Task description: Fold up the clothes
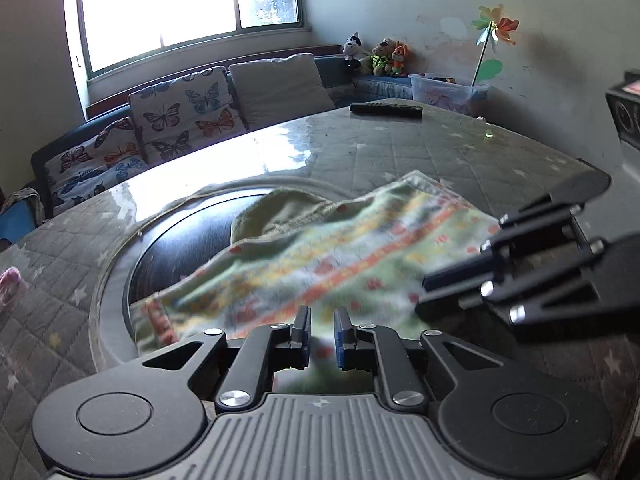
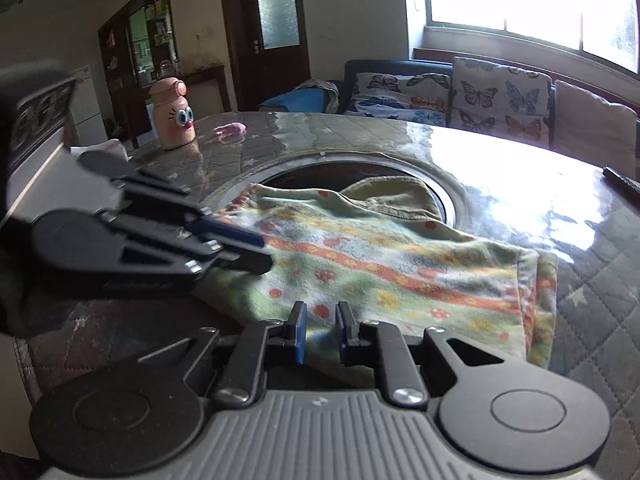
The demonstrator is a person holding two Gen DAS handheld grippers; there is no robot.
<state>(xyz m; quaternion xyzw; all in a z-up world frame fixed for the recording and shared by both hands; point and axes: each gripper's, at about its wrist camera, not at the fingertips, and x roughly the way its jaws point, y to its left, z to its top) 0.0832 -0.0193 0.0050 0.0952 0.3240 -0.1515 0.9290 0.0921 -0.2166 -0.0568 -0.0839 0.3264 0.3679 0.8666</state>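
Observation:
A green cloth with orange and yellow flower stripes [image 1: 320, 256] lies folded on the table, partly over a round dark inset [image 1: 188, 248]. It also shows in the right wrist view [image 2: 380, 256], with an olive garment part [image 2: 392, 196] under its far edge. My left gripper [image 1: 322, 324] hovers over the cloth's near edge, its jaws a small gap apart and empty. My right gripper [image 2: 322, 322] is likewise slightly open over the cloth's near edge. The right gripper shows at the right of the left wrist view [image 1: 456, 288]; the left gripper shows at the left of the right wrist view [image 2: 256, 252].
The table has a glossy quilted grey cover [image 1: 400, 148]. A black remote [image 1: 386, 109] lies at its far edge. A pink bottle with eyes [image 2: 174, 114] and a pink item [image 2: 230, 129] stand on the far left. A sofa with butterfly cushions [image 1: 184, 116] is behind.

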